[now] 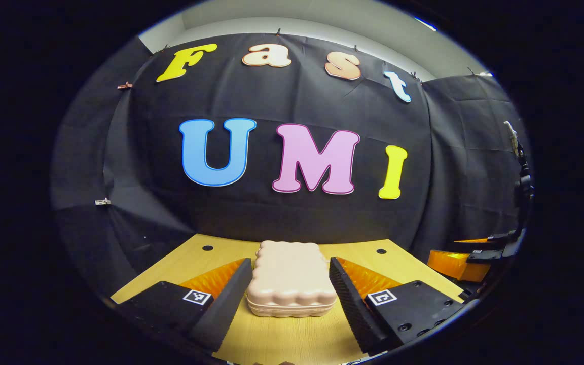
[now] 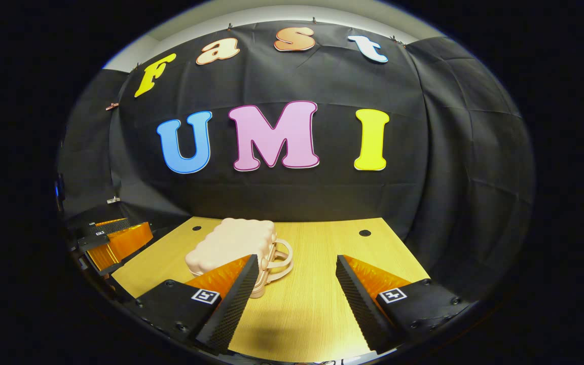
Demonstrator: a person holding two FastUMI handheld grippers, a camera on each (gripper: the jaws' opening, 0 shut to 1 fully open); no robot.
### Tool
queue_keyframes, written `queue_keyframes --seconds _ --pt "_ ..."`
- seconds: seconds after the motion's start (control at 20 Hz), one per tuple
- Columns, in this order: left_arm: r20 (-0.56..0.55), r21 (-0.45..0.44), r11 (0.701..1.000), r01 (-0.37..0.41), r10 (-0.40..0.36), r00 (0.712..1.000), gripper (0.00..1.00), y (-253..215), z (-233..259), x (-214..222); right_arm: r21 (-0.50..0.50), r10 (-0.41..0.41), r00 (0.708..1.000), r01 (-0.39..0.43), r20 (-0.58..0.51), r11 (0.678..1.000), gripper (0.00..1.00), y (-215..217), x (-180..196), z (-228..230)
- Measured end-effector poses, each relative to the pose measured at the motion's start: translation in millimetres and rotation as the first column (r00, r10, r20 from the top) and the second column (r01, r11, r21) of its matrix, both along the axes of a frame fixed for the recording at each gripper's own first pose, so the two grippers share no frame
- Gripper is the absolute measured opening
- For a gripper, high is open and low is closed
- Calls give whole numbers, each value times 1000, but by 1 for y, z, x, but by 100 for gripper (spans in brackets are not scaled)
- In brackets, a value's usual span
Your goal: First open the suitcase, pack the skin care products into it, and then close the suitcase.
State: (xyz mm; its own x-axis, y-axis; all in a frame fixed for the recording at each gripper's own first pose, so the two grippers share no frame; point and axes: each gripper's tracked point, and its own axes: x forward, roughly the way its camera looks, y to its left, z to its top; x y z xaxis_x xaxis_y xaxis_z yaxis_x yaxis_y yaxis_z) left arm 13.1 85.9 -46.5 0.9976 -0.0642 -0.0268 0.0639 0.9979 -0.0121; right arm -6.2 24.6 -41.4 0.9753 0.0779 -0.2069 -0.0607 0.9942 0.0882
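A small pale pink suitcase (image 1: 290, 278) with a scalloped edge lies flat and closed on the wooden table (image 1: 292, 339). My left gripper (image 1: 288, 299) is open, and the suitcase sits between its two fingers without either touching it. In the right gripper view the suitcase (image 2: 233, 244) lies left of centre, its looped handle (image 2: 283, 259) pointing right. My right gripper (image 2: 296, 296) is open over bare table, its left finger in front of the suitcase's near corner. The right gripper (image 1: 479, 256) also appears at the far right of the left gripper view.
Black cloth walls close off the back and both sides of the table. Two dark round holes (image 2: 365, 233) mark the tabletop near its far edge. The left gripper (image 2: 114, 241) shows at the left rim of the right gripper view. Bare wood (image 2: 317, 253) lies right of the suitcase.
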Motion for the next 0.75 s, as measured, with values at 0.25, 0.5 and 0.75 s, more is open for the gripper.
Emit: queue_keyframes --seconds 0.25,0.5,0.75 --pt "3 44 998 42 -42 999 96 -9 -2 5 -12 -19 1000 19 1 1000 97 -2 -4 0" --pt "-19 41 997 69 -68 997 96 -14 -13 7 -9 -59 998 59 7 998 97 -11 -9 1" --pt "46 91 996 -17 13 999 95 8 0 8 -13 -96 995 96 -7 995 97 -22 -12 -2"
